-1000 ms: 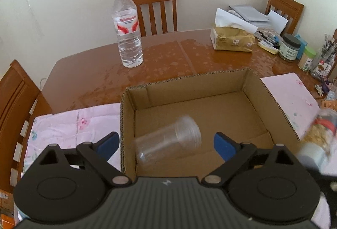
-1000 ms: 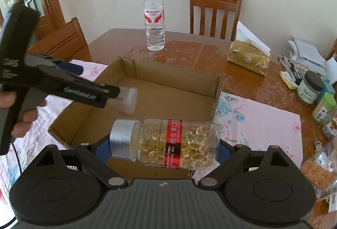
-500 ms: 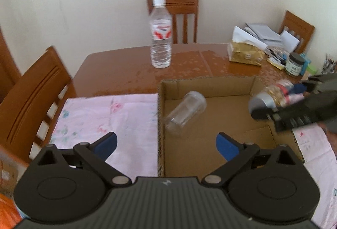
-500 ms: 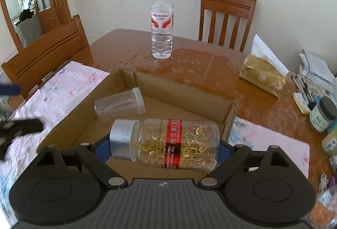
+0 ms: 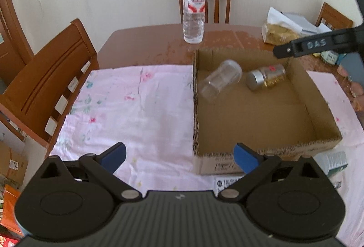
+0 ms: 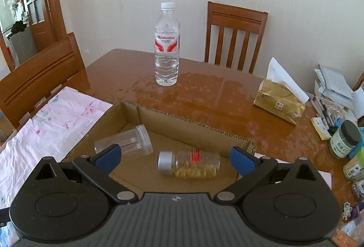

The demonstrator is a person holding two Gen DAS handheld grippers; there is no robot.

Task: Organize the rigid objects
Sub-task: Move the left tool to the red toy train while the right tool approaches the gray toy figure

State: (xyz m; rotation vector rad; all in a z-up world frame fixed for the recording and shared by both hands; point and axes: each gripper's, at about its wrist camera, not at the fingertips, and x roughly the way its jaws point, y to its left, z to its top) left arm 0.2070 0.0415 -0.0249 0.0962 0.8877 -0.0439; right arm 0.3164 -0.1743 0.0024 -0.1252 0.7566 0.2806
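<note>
An open cardboard box [image 5: 195, 99] sits on the table. Two things lie on their sides at its far end: a clear empty plastic jar [image 5: 219, 80] and a silver-capped bottle of yellow capsules [image 5: 265, 76]. My left gripper [image 5: 179, 151] is open and empty, hovering over the box's near left corner and the pink cloth. My right gripper [image 6: 175, 153] hangs above the box, its jaws opening with nothing held. The capsule bottle [image 6: 193, 165] lies free below it, beside the clear jar [image 6: 129, 141]. One of the right gripper's fingers [image 5: 307, 46] shows over the box's far right corner.
A water bottle [image 6: 166, 47] stands on the wet wooden table beyond the box. A gold tissue pack [image 6: 278, 103], papers, pens and several jars [image 6: 344, 140] crowd the right side. A pink floral cloth [image 5: 127, 106] lies left of the box, a small bottle [image 5: 334, 161] by its near right corner. Wooden chairs ring the table.
The right gripper has opened and let the capsule bottle drop into the box beside the clear jar. The left gripper has drawn back and to the left, away from the box.
</note>
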